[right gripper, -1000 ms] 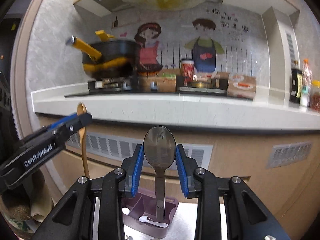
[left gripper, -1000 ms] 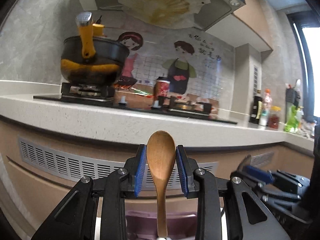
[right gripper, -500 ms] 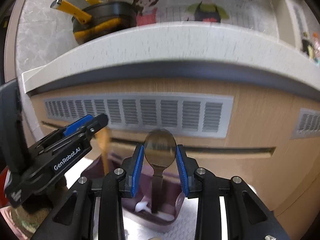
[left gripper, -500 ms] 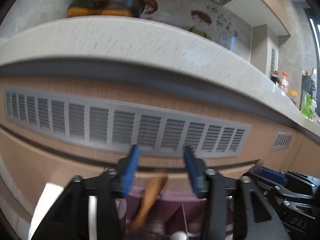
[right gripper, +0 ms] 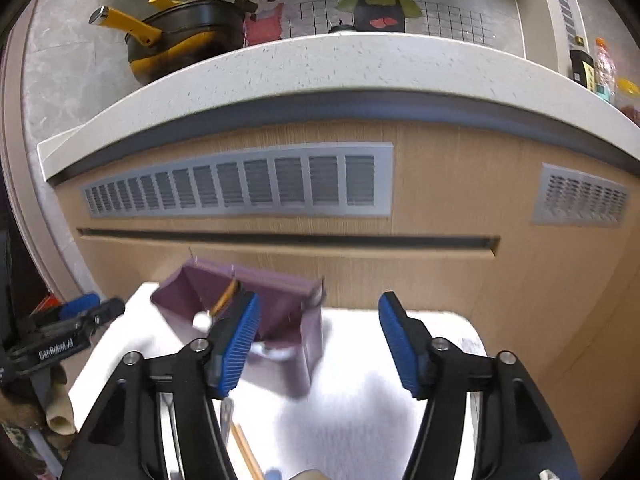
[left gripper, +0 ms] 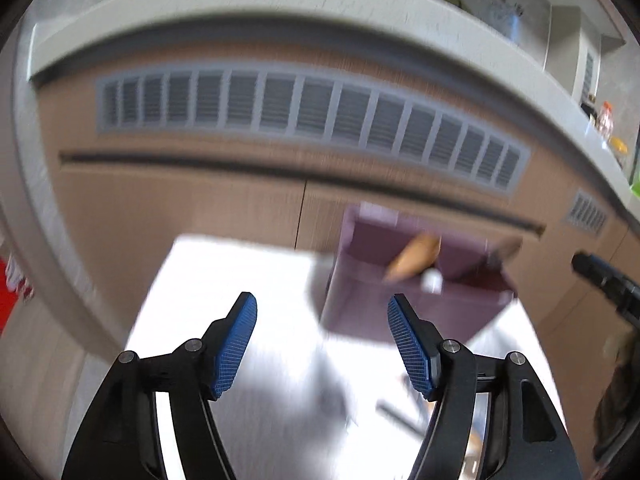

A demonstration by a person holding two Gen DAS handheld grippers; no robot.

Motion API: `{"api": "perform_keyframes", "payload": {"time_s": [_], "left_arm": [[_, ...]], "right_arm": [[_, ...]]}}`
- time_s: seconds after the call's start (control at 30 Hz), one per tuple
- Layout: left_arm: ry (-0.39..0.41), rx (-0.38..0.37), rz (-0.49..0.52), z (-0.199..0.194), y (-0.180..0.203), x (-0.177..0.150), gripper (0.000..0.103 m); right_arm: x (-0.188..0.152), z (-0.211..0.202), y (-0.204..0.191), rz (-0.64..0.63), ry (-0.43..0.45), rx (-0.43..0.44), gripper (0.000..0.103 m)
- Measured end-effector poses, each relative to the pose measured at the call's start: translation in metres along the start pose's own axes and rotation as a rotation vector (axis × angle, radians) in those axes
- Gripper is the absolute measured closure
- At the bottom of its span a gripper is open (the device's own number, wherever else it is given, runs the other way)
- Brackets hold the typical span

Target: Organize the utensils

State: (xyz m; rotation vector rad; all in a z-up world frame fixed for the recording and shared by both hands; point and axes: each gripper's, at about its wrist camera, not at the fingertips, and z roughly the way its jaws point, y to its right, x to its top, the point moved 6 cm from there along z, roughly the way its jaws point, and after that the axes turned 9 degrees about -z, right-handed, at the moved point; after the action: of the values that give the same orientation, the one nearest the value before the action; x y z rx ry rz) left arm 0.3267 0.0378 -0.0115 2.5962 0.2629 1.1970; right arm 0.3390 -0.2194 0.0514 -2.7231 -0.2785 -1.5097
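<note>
A purple utensil holder [left gripper: 416, 280] stands on a white table [left gripper: 224, 280]; it also shows in the right wrist view [right gripper: 280, 304]. A wooden spoon [left gripper: 416, 258] leans inside it, with a metal spoon [left gripper: 504, 250] in the right compartment and a white utensil [left gripper: 432, 280] between. My left gripper [left gripper: 322, 344] is open and empty, in front and to the left of the holder. My right gripper [right gripper: 320, 344] is open and empty, just in front of the holder. The left gripper shows at the left of the right wrist view [right gripper: 72, 320].
More utensils lie on the table near the front: wooden chopsticks [right gripper: 246, 452] and dark pieces [left gripper: 404, 416]. A wooden cabinet front with grey vents [right gripper: 248, 184] rises right behind the table, under a white counter [right gripper: 320, 64] with a black and yellow pan [right gripper: 180, 36].
Both grippers opened and let go of their spoons, which now stand in the purple holder. Both grippers have tilted down and pulled back from the holder.
</note>
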Motion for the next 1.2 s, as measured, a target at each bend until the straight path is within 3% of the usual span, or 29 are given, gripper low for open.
{"api": "perform_keyframes", "payload": {"time_s": [0.23, 0.4, 0.6, 0.73, 0.8, 1.03, 1.2], "left_arm": [[-0.156, 0.047, 0.013, -0.008, -0.018, -0.079, 0.030], [-0.196, 0.058, 0.051, -0.016, -0.017, -0.099, 0.029], [-0.188, 0.046, 0.069, -0.026, -0.014, -0.103, 0.022], [-0.199, 0.055, 0.055, -0.024, -0.020, -0.103, 0.021], [-0.214, 0.056, 0.040, -0.020, -0.024, -0.104, 0.021], [-0.310, -0.013, 0.031, -0.002, -0.006, -0.109, 0.021], [-0.323, -0.066, 0.190, -0.010, 0.037, -0.128, 0.021]], "right_arm": [[-0.043, -0.015, -0.030, -0.099, -0.075, 0.013, 0.024], [-0.079, -0.016, -0.055, -0.196, -0.157, 0.036, 0.023], [-0.130, -0.013, -0.073, -0.268, -0.272, 0.046, 0.026], [-0.154, -0.006, -0.072, -0.250, -0.351, 0.071, 0.041], [-0.161, -0.004, -0.069, -0.230, -0.377, 0.079, 0.041], [-0.154, -0.017, -0.056, -0.184, -0.301, 0.023, 0.038], [-0.150, -0.027, -0.047, -0.206, -0.250, -0.028, 0.030]]}}
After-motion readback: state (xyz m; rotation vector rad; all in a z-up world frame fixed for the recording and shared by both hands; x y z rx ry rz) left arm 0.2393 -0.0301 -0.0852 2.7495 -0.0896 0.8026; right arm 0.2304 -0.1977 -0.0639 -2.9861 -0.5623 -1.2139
